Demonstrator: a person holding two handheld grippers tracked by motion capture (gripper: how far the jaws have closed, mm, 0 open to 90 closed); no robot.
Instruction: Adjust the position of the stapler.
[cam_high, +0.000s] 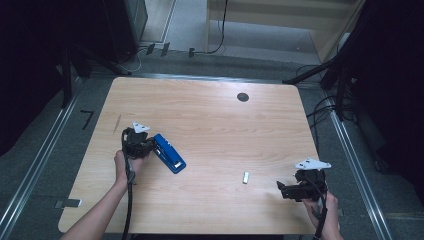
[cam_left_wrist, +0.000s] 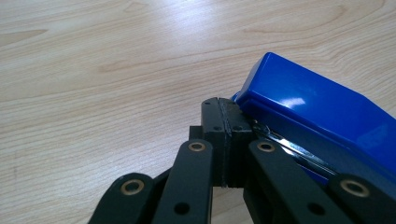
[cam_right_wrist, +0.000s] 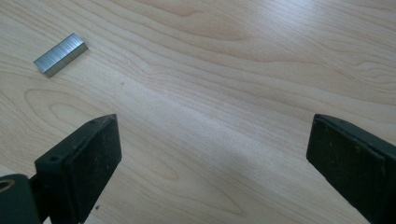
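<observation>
In the high view the right gripper (cam_high: 286, 190) waits near the front right edge of the pale wooden table (cam_high: 210, 107), its jaws spread wide with nothing between them. The small silver strip of staples (cam_high: 246, 177) lies flat just ahead of it.

Farther back and to the left, the left gripper (cam_high: 150, 146) has its jaws pressed together, tips against the near end of the glossy blue plastic stapler (cam_high: 169, 153), which lies on its side. The step looks like opening or steadying the stapler for loading; push gently along its length so it does not skid or roll.

The left gripper view shows the closed pads (cam_left_wrist: 223, 122) meeting the stapler's metal seam (cam_left_wrist: 280, 140), though whether they catch it I cannot tell. The right gripper view shows the staple strip's ridged top (cam_right_wrist: 60, 53).
</observation>
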